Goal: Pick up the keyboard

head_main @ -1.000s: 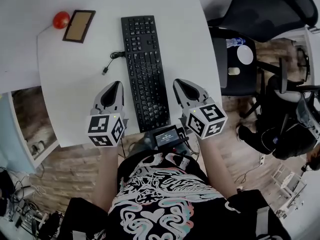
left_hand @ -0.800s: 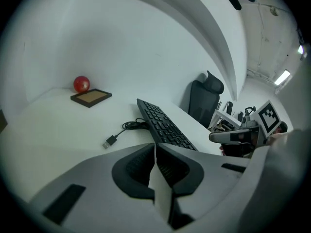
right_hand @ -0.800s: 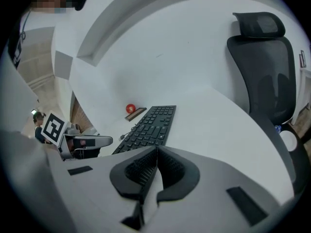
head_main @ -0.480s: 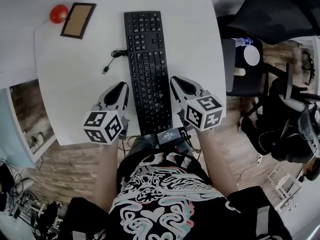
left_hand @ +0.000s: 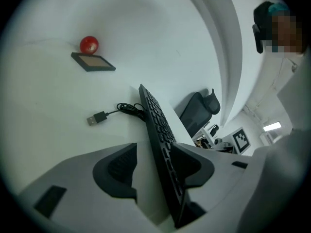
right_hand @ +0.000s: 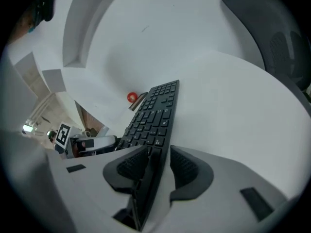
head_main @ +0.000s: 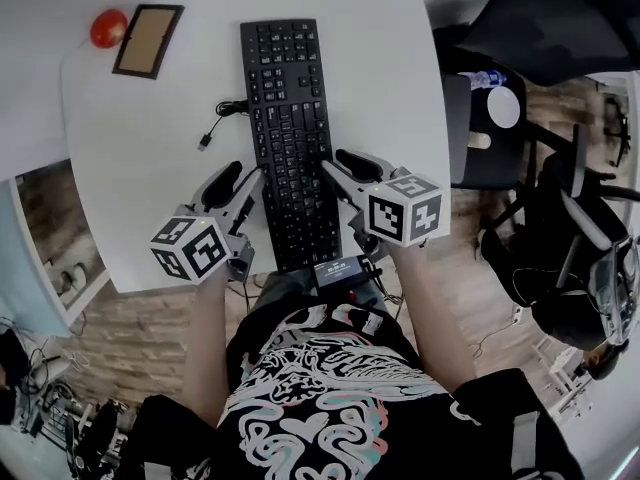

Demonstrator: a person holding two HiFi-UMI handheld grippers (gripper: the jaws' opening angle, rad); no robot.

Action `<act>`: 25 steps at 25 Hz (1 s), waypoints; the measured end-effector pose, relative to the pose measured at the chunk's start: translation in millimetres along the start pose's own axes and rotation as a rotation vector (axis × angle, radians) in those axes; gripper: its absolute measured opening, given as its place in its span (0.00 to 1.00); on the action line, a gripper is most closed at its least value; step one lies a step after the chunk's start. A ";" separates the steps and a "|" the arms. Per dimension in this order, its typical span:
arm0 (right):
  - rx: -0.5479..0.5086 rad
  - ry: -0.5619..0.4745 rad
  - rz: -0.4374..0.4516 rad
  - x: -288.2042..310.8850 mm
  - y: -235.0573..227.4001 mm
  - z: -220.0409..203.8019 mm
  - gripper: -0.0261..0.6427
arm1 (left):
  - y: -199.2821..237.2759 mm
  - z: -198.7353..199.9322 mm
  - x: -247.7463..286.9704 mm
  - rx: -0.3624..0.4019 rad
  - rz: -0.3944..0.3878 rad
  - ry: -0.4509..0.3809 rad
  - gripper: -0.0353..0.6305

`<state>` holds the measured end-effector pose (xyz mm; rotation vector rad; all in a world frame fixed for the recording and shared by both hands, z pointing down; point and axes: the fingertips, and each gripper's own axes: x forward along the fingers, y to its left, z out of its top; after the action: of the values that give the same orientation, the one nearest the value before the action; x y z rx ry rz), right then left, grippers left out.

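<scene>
A black keyboard (head_main: 290, 138) lies lengthwise on the white table (head_main: 140, 208), its near end at the table's front edge. My left gripper (head_main: 238, 181) is at its near left edge and its jaws are opening. In the left gripper view the keyboard (left_hand: 158, 130) edge stands between the jaws of the left gripper (left_hand: 153, 149), close to the right pad and apart from the left one. My right gripper (head_main: 338, 165) is at the near right edge, also opening. In the right gripper view the keyboard (right_hand: 155, 115) edge sits between the pads of the right gripper (right_hand: 158, 151).
The keyboard's loose USB cable (head_main: 222, 120) lies left of it. A red ball (head_main: 107, 28) and a brown framed board (head_main: 148, 40) sit at the far left. A dark office chair (head_main: 480, 118) stands right of the table. A small screen device (head_main: 338, 271) hangs at my waist.
Both grippers have sunk and closed in on the keyboard's near sides. Their jaws, shut before, now stand apart astride the keyboard's edges.
</scene>
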<state>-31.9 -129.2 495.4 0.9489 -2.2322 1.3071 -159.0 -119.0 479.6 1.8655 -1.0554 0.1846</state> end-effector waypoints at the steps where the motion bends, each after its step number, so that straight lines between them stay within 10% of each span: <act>1: -0.004 0.020 -0.008 1.8 -0.5 -1.3 0.25 | -1.9 -0.6 1.7 -0.022 -0.026 0.010 0.37; 12: -0.035 0.089 -0.020 7.0 -2.6 -7.4 0.25 | -22.1 -26.0 28.0 -0.125 -0.152 0.214 0.38; 18: -0.025 0.099 -0.005 9.7 -2.3 -7.3 0.25 | -20.9 -18.2 38.4 -0.366 -0.244 0.253 0.36; 25: 0.011 0.116 0.022 1.1 3.4 -8.6 0.24 | -22.6 -23.8 35.5 -0.383 -0.254 0.340 0.23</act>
<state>-35.2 -121.0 498.3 0.8322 -2.1558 1.3497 -113.6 -117.0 496.1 1.5343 -0.5681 0.1331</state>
